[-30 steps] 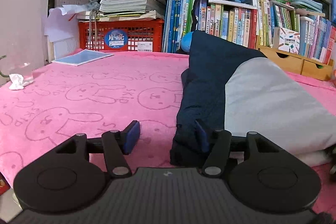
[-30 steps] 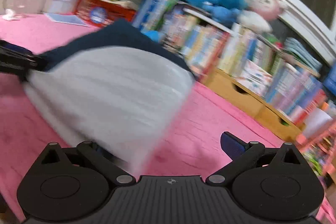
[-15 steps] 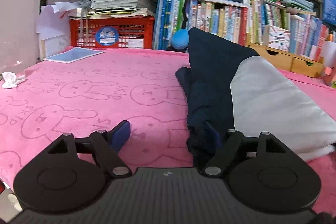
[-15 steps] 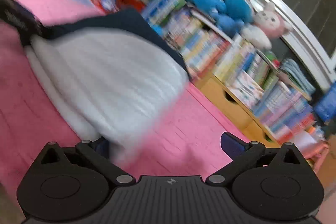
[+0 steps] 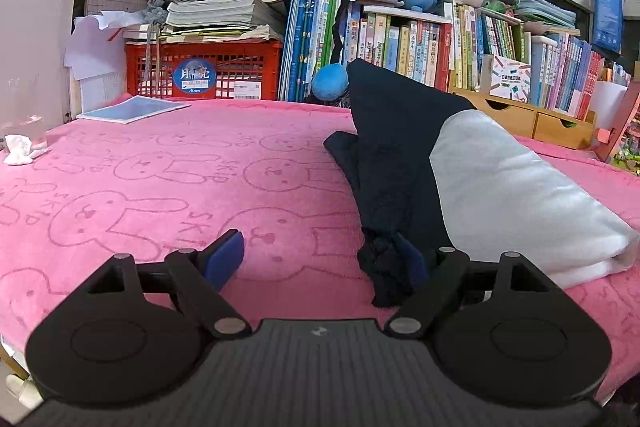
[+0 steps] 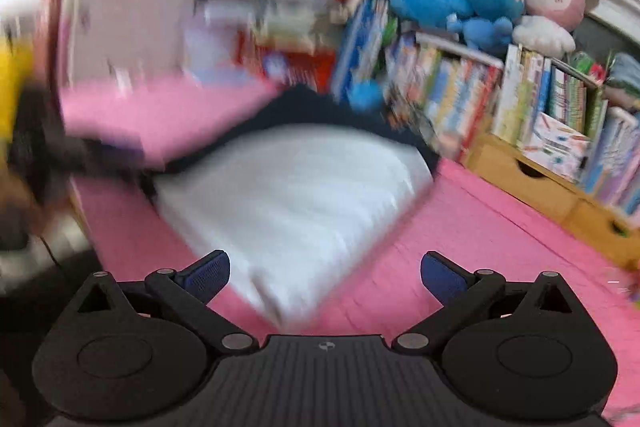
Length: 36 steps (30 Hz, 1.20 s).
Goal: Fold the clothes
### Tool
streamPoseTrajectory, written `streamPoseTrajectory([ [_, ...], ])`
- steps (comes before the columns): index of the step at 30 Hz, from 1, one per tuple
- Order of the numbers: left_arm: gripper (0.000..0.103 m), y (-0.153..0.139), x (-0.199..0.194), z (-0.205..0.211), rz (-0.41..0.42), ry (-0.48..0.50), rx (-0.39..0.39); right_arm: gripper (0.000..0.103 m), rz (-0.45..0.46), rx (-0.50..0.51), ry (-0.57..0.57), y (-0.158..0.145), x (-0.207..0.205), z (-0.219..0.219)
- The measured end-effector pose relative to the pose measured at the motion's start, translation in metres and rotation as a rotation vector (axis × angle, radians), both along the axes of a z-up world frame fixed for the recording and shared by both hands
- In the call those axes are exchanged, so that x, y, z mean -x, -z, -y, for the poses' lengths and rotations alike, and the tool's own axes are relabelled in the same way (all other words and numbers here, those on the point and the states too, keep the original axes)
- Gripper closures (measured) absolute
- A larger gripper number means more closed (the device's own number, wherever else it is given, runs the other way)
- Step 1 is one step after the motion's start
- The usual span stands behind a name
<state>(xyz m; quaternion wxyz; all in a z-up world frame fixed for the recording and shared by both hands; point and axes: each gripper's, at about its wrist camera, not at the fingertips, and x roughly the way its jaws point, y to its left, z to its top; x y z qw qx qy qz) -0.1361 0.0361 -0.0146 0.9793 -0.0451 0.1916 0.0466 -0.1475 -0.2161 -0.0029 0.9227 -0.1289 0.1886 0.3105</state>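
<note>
My left gripper [image 5: 320, 259] has just been opening and grips nothing; the folded navy-and-grey garment [image 5: 480, 187] lies on the pink rabbit-print blanket [image 5: 160, 179] at one o'clock, its navy edge bunched against my right pad. My right gripper [image 6: 324, 277] gapes empty, the garment at twelve o'clock.

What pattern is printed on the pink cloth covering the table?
Outlined rabbit faces on the pink cloth, clearest in the left wrist view.
</note>
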Motion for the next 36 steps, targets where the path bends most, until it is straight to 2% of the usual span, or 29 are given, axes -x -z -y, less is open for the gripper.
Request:
streamPoseTrajectory([
  [2, 0.021, 0.001, 0.001, 0.0, 0.003, 0.002, 0.0, 0.002, -0.064, -0.08, 0.043, -0.015, -0.026, -0.014],
  [5, 0.021, 0.002, 0.003, 0.0, 0.011, 0.004, -0.004, 0.013, -0.151, -0.116, 0.05, -0.02, -0.079, -0.054],
  [7, 0.021, 0.003, 0.004, 0.0, 0.019, 0.007, -0.007, 0.018, -0.152, -0.062, 0.033, -0.017, -0.113, -0.087],
  [9, 0.021, 0.004, 0.005, 0.0, 0.026, 0.008, -0.007, 0.034, -0.161, 0.01, 0.022, -0.013, -0.15, -0.123],
  [11, 0.021, 0.005, 0.006, 0.0, 0.033, 0.01, -0.005, 0.06, -0.202, 0.075, 0.019, -0.005, -0.187, -0.154],
  [13, 0.021, 0.006, 0.008, 0.0, 0.044, 0.015, -0.011, 0.065, -0.244, 0.14, 0.012, 0.008, -0.212, -0.176],
  [15, 0.021, 0.007, 0.009, -0.001, 0.052, 0.023, -0.016, 0.066, -0.261, 0.214, -0.005, 0.023, -0.229, -0.195],
  [19, 0.021, 0.008, 0.01, -0.003, 0.059, 0.036, -0.012, 0.065, -0.212, 0.274, -0.054, 0.043, -0.24, -0.218],
  [20, 0.021, 0.008, 0.01, -0.003, 0.061, 0.038, -0.013, 0.065, -0.221, 0.261, -0.06, 0.045, -0.244, -0.22],
  [24, 0.021, 0.008, 0.01, -0.001, 0.061, 0.032, -0.019, 0.061, -0.347, 0.12, -0.051, 0.047, -0.276, -0.213],
  [27, 0.02, 0.008, 0.01, -0.001, 0.058, 0.034, -0.019, 0.047, -0.385, 0.07, -0.062, 0.038, -0.276, -0.204],
  [29, 0.02, 0.008, 0.011, -0.003, 0.06, 0.039, 0.0, 0.032, -0.37, 0.016, -0.058, 0.023, -0.262, -0.19],
  [32, 0.021, 0.005, 0.012, -0.009, 0.059, 0.043, 0.05, 0.017, -0.293, -0.067, -0.044, -0.007, -0.214, -0.153],
  [33, 0.021, 0.004, 0.014, -0.012, 0.059, 0.041, 0.075, 0.014, -0.24, -0.069, -0.024, -0.011, -0.192, -0.138],
  [35, 0.021, 0.002, 0.017, -0.016, 0.056, 0.037, 0.116, 0.001, -0.124, -0.065, 0.02, -0.018, -0.147, -0.107],
  [36, 0.021, 0.002, 0.019, -0.017, 0.051, 0.031, 0.118, 0.0, -0.066, -0.063, 0.042, -0.021, -0.124, -0.092],
])
